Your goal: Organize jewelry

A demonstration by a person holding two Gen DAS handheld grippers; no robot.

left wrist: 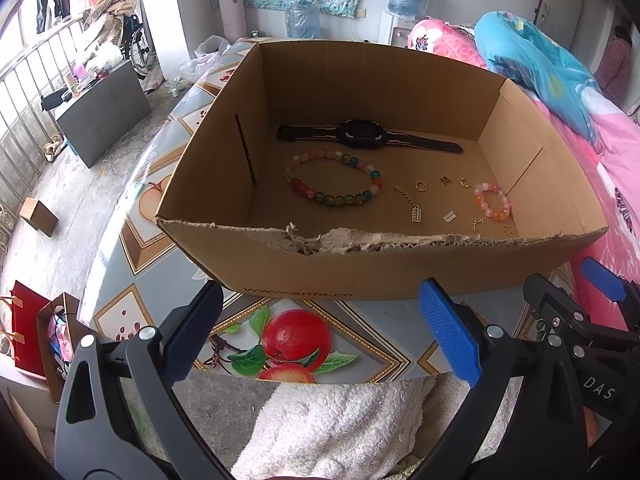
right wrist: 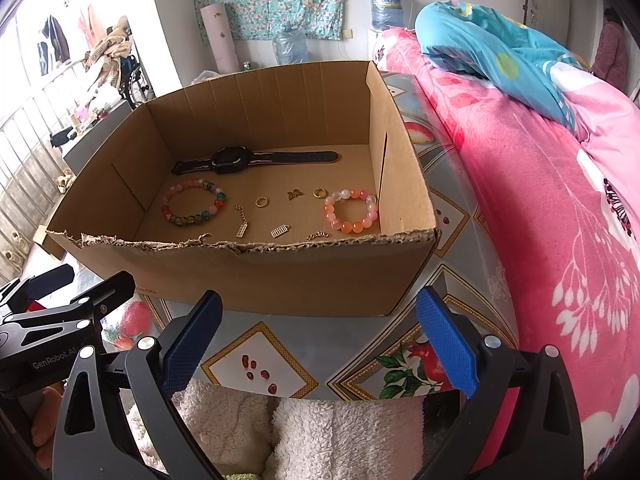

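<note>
One cardboard box [left wrist: 280,256] is sitting on a fruit-print tablecloth [left wrist: 296,336], holding one black watch [right wrist: 236,160] along the far wall, two bead bracelets, the multicoloured bracelet [right wrist: 194,203] at left and the pink-orange bracelet [right wrist: 351,210] at right, two gold rings [right wrist: 262,201], one butterfly charm [right wrist: 295,194] and two abacus charms [right wrist: 241,230] between them. The left gripper [left wrist: 320,336] and right gripper [right wrist: 320,338] are both hovering near the box's torn front edge, jaws spread wide, gripping nothing. Only the right wrist view is showing the left bracelet whole; the left view alone is catching a red gift bag [left wrist: 26,320] on the floor.
</note>
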